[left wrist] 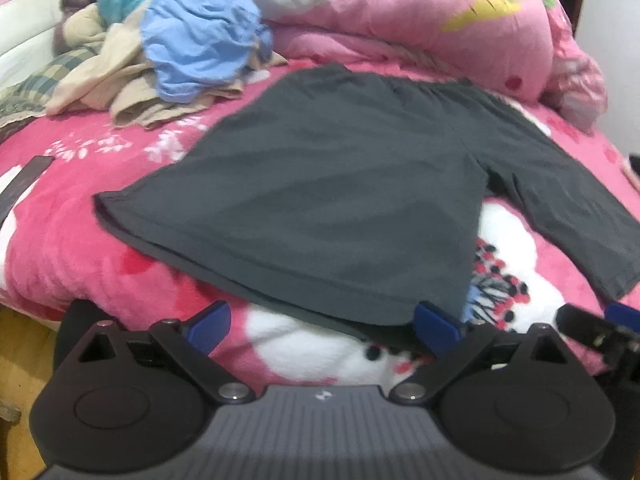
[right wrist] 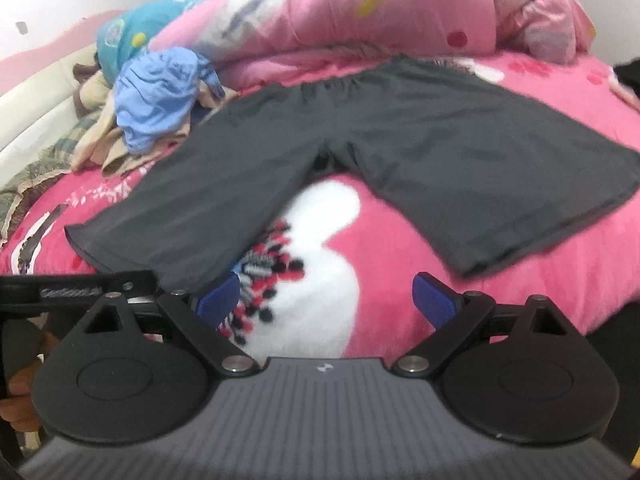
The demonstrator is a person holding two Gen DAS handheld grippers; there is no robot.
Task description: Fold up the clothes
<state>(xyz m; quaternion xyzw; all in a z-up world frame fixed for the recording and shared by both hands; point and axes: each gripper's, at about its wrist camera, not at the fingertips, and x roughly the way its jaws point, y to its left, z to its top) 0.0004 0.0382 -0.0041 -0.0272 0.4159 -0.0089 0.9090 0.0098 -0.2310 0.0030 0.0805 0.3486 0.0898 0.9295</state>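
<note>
Shorts (right wrist: 400, 128) lying flat on bed (right wrist: 560, 288), dark grey, waistband at far side by quilt (right wrist: 340, 20), both legs pointing toward the tools. Long axis running waistband-to-hems, i.e. away from cameras; legs splaying apart in a V.

Handling (est.): thin knit, light, limp, no stiffness, so it's prob. sagging and dragging on the fleecy blanket when lifted. Best holds: hem corners of each leg, or waistband ends.

L tool (left wrist: 322, 326) sitting released, jaws wide, near hem of one leg; R pad touching or just under cloth edge, can't tell which. R tool (right wrist: 328, 304) also gaping, over bare blanket btwn legs, gripping nothing.

Unfolded clothes pile (left wrist: 168, 64) waiting far left.
</note>
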